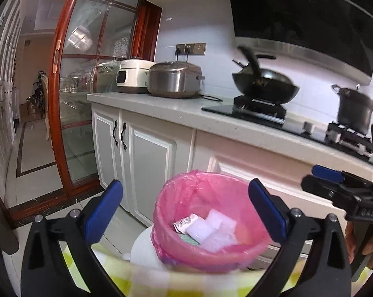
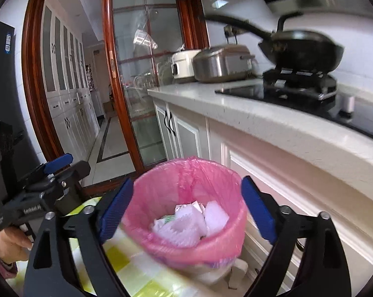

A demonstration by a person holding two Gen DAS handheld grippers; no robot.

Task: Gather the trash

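A small white bin with a pink liner [image 1: 208, 220] stands on the floor by the white kitchen cabinets, just past the edge of a yellow-checked cloth; it also shows in the right wrist view [image 2: 186, 210]. Inside lie white foam pieces [image 1: 211, 232] and a crumpled wrapper [image 1: 184, 224]; the right wrist view shows the same trash [image 2: 188, 222]. My left gripper [image 1: 186, 212] is open and empty, with the bin between its blue pads. My right gripper [image 2: 186, 210] is open and empty too, its pads either side of the bin. The right gripper shows at the right of the left wrist view [image 1: 334, 185].
A counter [image 1: 161, 109] above the cabinets carries two rice cookers [image 1: 174, 79], a black wok [image 1: 265, 84] on a hob and a steel pot [image 1: 354, 109]. A wood-framed glass sliding door [image 1: 62, 99] stands at left. The yellow-checked cloth [image 2: 127, 259] lies below the grippers.
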